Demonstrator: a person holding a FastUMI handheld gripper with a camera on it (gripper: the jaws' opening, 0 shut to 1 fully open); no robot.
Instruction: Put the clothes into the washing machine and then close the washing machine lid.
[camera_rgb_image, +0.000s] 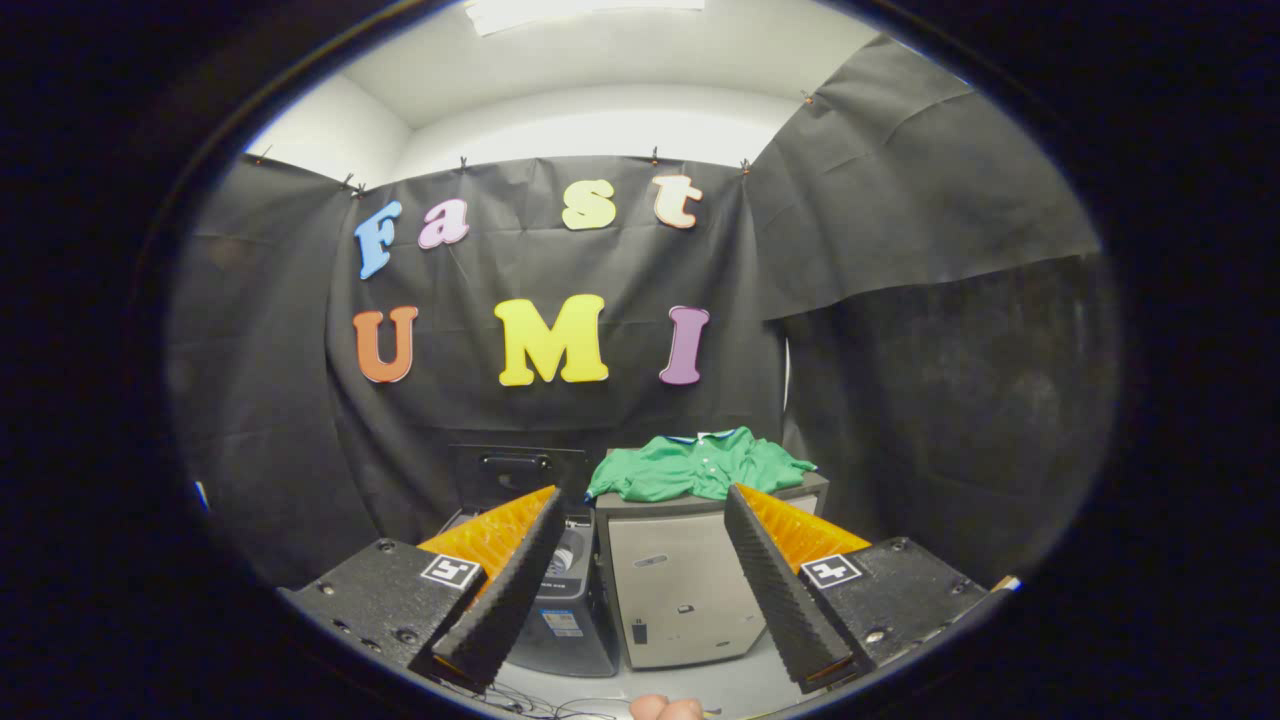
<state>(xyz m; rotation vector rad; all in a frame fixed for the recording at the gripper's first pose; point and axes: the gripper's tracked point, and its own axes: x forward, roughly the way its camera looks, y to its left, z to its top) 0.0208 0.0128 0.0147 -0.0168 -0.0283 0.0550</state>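
Observation:
A green shirt (700, 466) lies crumpled on top of a grey cabinet (685, 590), well beyond my fingers. To the cabinet's left stands a small dark washing machine (570, 610) with its lid (515, 472) raised upright at the back. My gripper (640, 510) is open, held back from both, with nothing between its fingers. The left finger (510, 590) covers part of the washer's top, so its opening is hidden.
Black cloth walls close the booth behind and to both sides. A pale floor (720, 690) runs in front of the washer and cabinet, with thin cables (540, 705) lying on it. A person's fingertips (665, 708) show just below the gripper.

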